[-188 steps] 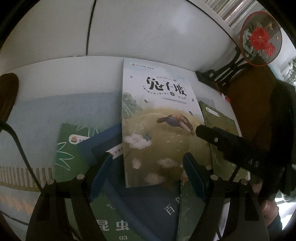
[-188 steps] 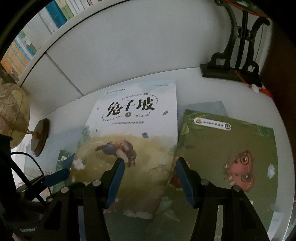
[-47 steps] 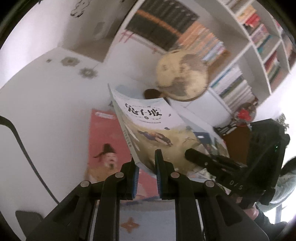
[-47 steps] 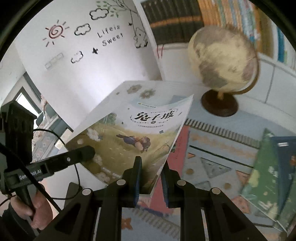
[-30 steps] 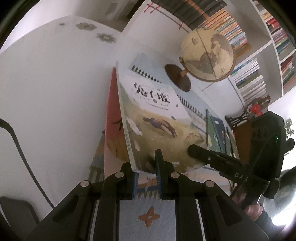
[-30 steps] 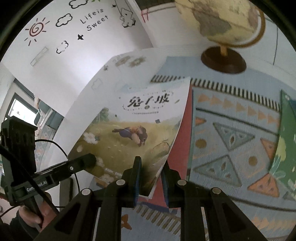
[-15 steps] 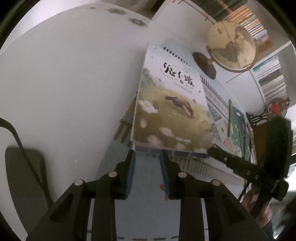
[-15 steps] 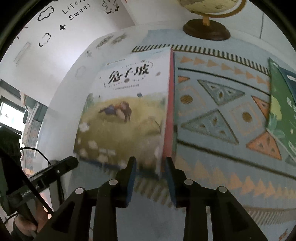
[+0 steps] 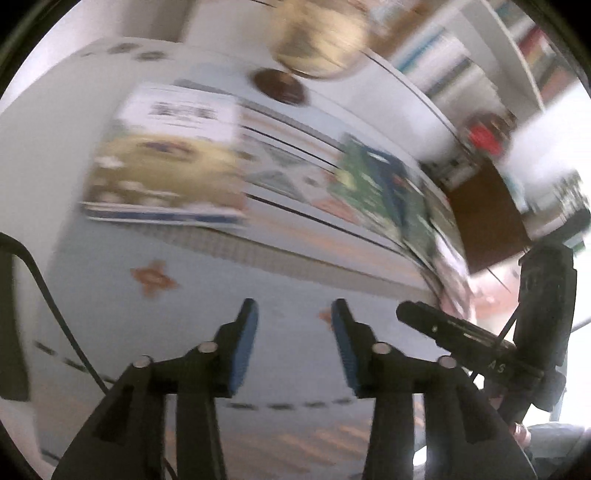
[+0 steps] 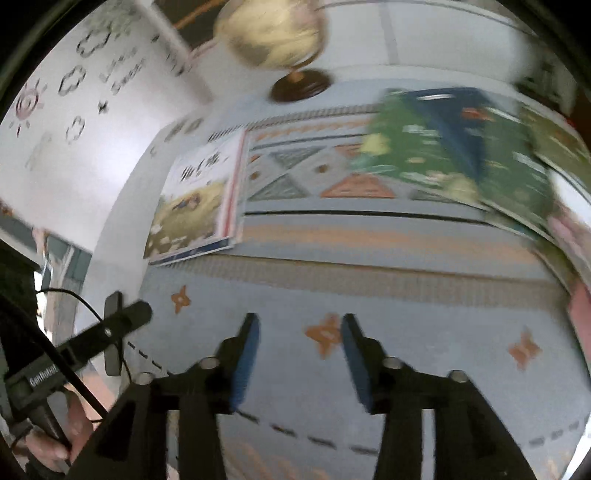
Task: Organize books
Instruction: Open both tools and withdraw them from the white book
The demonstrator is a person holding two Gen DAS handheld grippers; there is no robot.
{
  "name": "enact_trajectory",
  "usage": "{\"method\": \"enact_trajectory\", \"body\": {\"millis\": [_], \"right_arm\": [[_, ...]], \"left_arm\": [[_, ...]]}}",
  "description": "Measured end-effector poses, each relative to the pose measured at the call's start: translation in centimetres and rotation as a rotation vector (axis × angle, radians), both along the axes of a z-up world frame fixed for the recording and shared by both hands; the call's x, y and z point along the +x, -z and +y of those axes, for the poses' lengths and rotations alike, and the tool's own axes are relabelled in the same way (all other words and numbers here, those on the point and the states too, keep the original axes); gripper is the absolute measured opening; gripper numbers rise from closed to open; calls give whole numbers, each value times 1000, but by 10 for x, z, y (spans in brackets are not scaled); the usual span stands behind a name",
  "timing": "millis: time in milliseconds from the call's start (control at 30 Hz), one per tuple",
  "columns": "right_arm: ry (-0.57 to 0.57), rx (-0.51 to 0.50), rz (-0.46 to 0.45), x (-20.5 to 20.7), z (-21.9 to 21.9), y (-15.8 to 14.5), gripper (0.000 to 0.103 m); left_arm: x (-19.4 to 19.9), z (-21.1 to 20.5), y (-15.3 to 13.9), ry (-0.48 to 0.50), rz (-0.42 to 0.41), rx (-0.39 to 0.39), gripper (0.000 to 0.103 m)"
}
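Observation:
The rabbit picture book (image 9: 166, 170) lies flat on top of a red-covered book at the left end of the patterned mat (image 9: 207, 295); it also shows in the right wrist view (image 10: 192, 203). Several green and blue books (image 9: 384, 192) lie spread at the mat's right end, also in the right wrist view (image 10: 454, 147). My left gripper (image 9: 293, 317) is open and empty above the mat's near part. My right gripper (image 10: 299, 332) is open and empty too, beside the left one. Both views are blurred.
A globe (image 10: 273, 33) on a dark round base (image 9: 279, 86) stands behind the mat. Bookshelves (image 9: 480, 55) run along the back right. A dark wooden stand (image 9: 487, 218) is at the right. A black cable (image 9: 48, 295) trails at the left.
Both grippers let go of the rabbit book, which now lies on the red book. They have opened wider and drawn back toward the mat's near side, swinging right.

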State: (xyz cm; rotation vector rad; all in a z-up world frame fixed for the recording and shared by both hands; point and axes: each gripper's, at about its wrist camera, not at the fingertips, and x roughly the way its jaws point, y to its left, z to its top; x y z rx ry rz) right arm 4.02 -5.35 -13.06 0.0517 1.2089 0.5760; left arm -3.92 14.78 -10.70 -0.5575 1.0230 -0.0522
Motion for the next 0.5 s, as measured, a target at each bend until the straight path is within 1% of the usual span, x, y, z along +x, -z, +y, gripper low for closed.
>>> {"method": "enact_trajectory", "body": {"millis": [67,167,233,267,333,400,500], "right_arm": [[55,13,-29,-8,-34,-10,52],[136,32,-42,-14,-80,-22,52],[187,49,-50,-17,-109,-27,52],[212,53,-56,-19,-123,-29,52],[239,57,-65,-22,-144,-33,52],[273,54,-71,-24,-162,-34,53],[324,64,-51,-21,-182,-30,53]], "left_arm": [[2,-26,-6,46,-11,6,45],[4,-66,-16,120,-27,23,47],[4,-88,-22,155,-36,28,61],[6,-98,-24,169,-46,30,64],[6,-115,-27,199,-66,34,66],[10,-127,-27,233,-68,51,66],[24,-146,-27,309,-68,66,66]]}}
